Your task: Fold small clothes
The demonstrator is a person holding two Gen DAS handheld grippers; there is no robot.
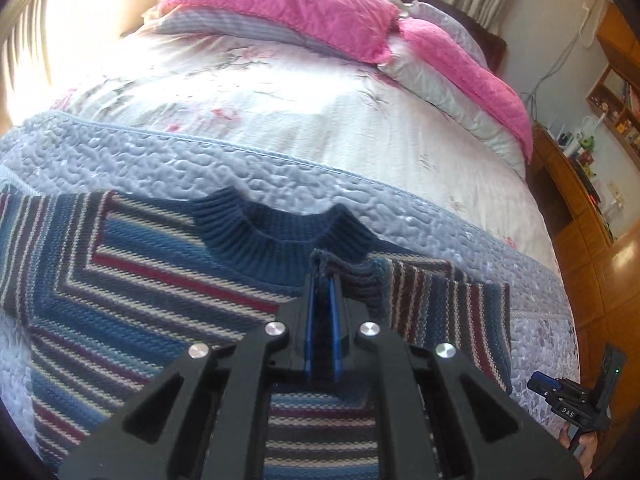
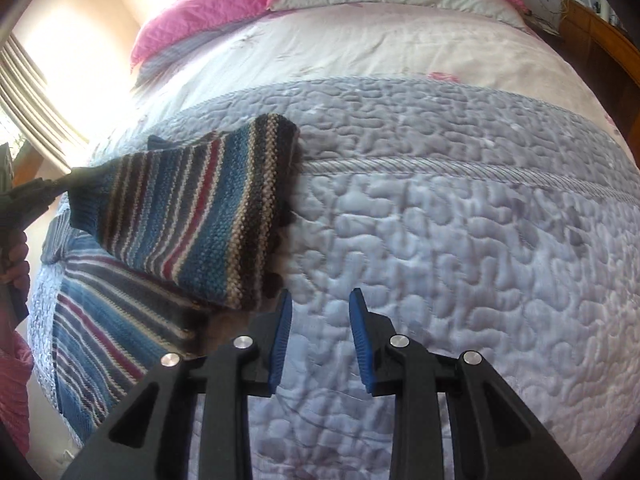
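Black-framed left tongs (image 1: 322,280) with blue pads are clenching the dark ribbed cuff of a sleeve (image 1: 440,304), at the centre of the left wrist view. That sleeve belongs to a small knitted sweater with blue, maroon, cream and grey stripes (image 1: 140,280), which is lying flat, front up, on a pale blue quilted bedspread (image 1: 240,168). The sleeve is being drawn across from 3 o'clock over the sweater's chest, its cuff just below the navy ribbed collar (image 1: 280,232) at 12 o'clock.

In the right wrist view the right tongs (image 2: 318,300) are hanging released, blue pads well apart, above bare bedspread with nothing between them. The raised sleeve is stretching away at 10 o'clock from them.

Farther off, a white floral sheet (image 1: 280,100) is covering the bed, and pink quilted pillows (image 1: 288,4) are resting at 12 o'clock. A wooden cabinet (image 1: 580,200) is standing at 3 o'clock.
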